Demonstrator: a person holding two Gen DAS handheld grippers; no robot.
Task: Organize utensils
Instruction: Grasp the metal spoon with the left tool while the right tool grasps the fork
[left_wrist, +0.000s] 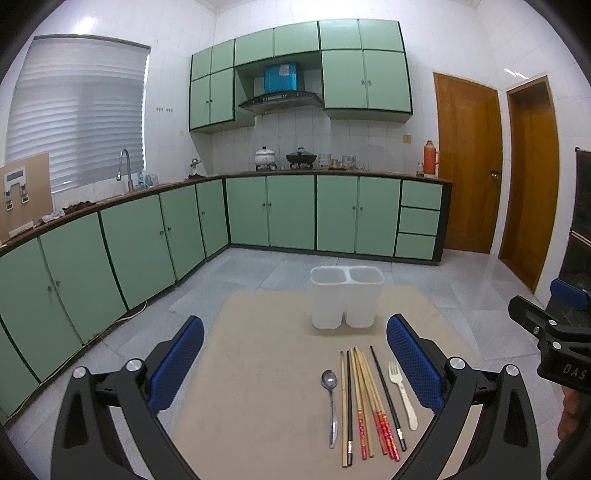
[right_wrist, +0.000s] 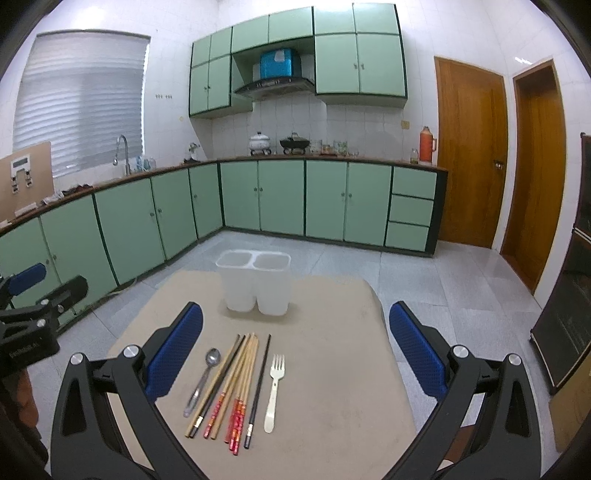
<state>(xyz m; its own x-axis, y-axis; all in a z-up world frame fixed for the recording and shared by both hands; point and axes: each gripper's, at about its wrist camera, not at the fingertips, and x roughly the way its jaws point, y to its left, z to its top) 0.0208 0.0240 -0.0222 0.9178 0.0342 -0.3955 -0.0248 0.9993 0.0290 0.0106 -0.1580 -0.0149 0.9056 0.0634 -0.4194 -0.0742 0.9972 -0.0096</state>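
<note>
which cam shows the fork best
The right wrist view. There the cream plastic fork lies unobstructed between the open fingers of the right claw, tines and handle fully clear. In the left wrist view the fork is whole too, but it sits close beside that claw's right finger and looks smaller.

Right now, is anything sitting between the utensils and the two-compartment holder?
Nothing visible. Bare mat separates the spoon, chopsticks and fork from the holder. Both compartments look empty, and both claws hover open and apart from everything.
</note>
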